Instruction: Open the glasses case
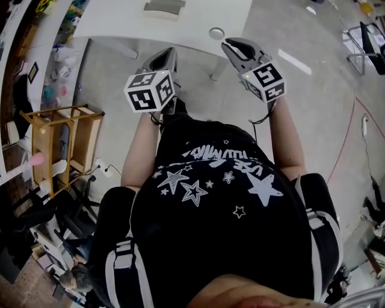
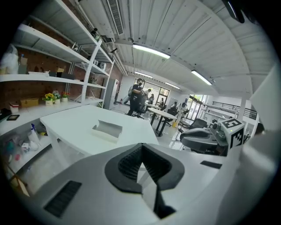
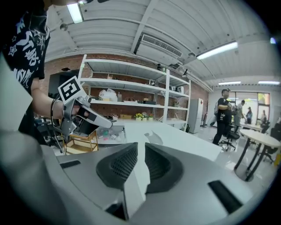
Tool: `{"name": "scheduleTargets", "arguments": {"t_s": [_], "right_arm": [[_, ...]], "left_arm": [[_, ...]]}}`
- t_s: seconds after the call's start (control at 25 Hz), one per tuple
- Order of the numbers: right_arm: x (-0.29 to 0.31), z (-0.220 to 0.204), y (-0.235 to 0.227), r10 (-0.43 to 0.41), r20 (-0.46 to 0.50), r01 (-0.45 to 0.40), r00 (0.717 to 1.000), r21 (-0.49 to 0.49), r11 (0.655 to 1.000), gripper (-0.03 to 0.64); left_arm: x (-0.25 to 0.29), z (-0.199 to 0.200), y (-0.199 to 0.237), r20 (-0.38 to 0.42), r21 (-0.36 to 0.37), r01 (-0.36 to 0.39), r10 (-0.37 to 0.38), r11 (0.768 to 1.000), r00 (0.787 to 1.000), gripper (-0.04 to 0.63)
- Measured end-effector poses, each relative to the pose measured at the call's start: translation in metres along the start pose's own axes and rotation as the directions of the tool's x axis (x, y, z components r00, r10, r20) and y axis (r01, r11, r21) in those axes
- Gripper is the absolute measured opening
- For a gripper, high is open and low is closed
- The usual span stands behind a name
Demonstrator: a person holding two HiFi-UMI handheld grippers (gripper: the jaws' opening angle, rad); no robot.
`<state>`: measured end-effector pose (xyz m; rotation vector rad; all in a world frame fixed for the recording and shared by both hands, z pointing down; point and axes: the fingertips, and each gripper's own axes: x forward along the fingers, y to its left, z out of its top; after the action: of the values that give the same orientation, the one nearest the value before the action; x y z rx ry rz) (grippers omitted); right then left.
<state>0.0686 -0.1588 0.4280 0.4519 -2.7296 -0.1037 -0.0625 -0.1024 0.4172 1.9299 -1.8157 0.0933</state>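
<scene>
Foreground: black star-printed shirt [image 1: 210,198] of the person, seen from above, both forearms raised ahead. Beyond, left gripper [image 1: 165,57] and right gripper [image 1: 231,45], side by side, near the edge of the white table [image 1: 120,24] and short of it. Glasses case [image 1: 163,7] lying on that table, well apart from both grippers, untouched; lid position not readable.

Step in hand, by judgement: approach, with opening not yet begun. Next move, likely: carrying both grippers forward and down to the case, one to pin the base, the other to catch the lid edge; wider jaws needed first.

Left gripper, own view: pads [image 2: 127,165] meeting at the tips, closed on nothing, case [image 2: 106,130] ahead on the table. Right gripper, own view: jaws nearly closed, narrow slit between the pads [image 3: 118,165], nothing within it, nothing touched.
</scene>
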Motion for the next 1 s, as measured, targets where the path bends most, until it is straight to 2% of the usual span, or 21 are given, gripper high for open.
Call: {"name": "scheduleTargets", "arguments": {"t_s": [0.2,0.44,0.72,1.0], "right_arm": [[-0.04,-0.004,0.012,0.019,0.042,-0.02,0.999,0.027,0.999,0.045],[-0.068,-0.006,0.03,0.027,0.045,-0.029,0.999,0.056,0.998,0.037],[-0.077,-0.002,0.049,0.006,0.034,-0.008,0.999,0.08,0.997,0.034],[-0.085,0.008,0.096,-0.026,0.027,0.023,0.999,0.1,0.995,0.017]], "left_arm": [[-0.025,0.0,-0.033,0.041,0.0,-0.006,0.006,1.0,0.999,0.011],[-0.051,0.002,-0.056,0.06,0.021,-0.003,0.002,1.0,0.998,0.011],[-0.074,0.002,-0.053,0.079,-0.005,0.02,-0.019,1.0,0.997,0.011],[-0.125,-0.012,-0.042,0.106,-0.036,0.046,-0.042,0.998,0.993,0.011]]}}
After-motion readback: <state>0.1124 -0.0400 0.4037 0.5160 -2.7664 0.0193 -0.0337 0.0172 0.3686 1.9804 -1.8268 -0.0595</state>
